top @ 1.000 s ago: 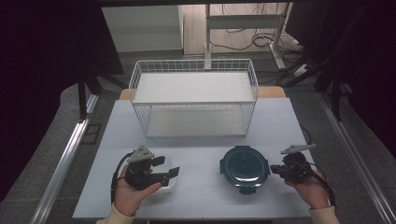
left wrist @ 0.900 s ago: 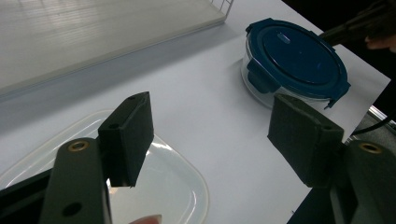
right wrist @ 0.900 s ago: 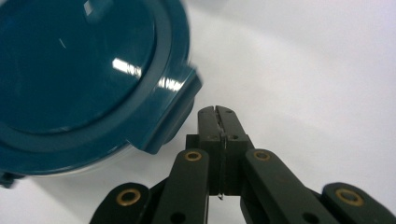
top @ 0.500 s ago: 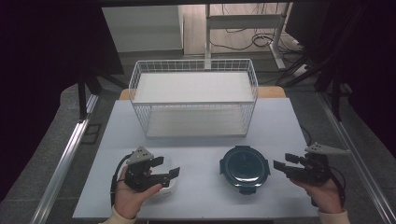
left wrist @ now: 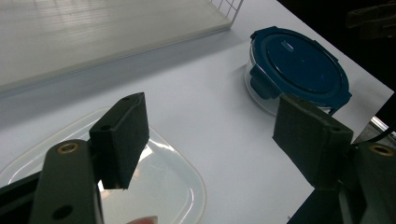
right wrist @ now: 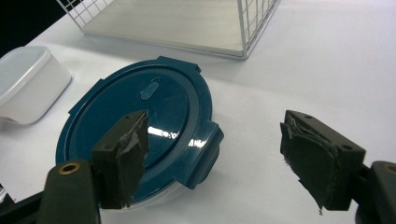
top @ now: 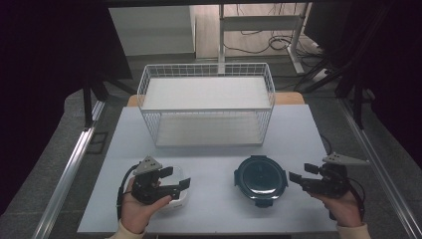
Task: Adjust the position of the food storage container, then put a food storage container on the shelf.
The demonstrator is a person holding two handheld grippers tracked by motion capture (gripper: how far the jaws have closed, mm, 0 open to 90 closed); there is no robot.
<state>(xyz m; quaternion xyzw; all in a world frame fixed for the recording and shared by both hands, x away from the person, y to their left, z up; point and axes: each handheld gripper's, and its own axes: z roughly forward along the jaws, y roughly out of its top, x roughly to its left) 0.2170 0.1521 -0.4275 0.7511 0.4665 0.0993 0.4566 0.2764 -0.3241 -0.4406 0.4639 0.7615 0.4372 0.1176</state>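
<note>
Overhead light falls on the white table [top: 214, 204]; the surrounding room is dark, almost black at the left and right edges of the high view. The wire basket [top: 206, 102] casts a soft shadow toward the near side. A bright glare spot sits on the blue lid [right wrist: 140, 126]. Both gripper views are sharp at mid-range; the nearest jaw parts are slightly soft

You have two lidded containers on the bench: one round blue-lidded glass container [top: 261, 180] beside your right gripper [top: 298, 178], one white plastic container [top: 178, 200] under your left gripper [top: 175, 177], and one wire basket [top: 206, 108] beyond both.
</note>
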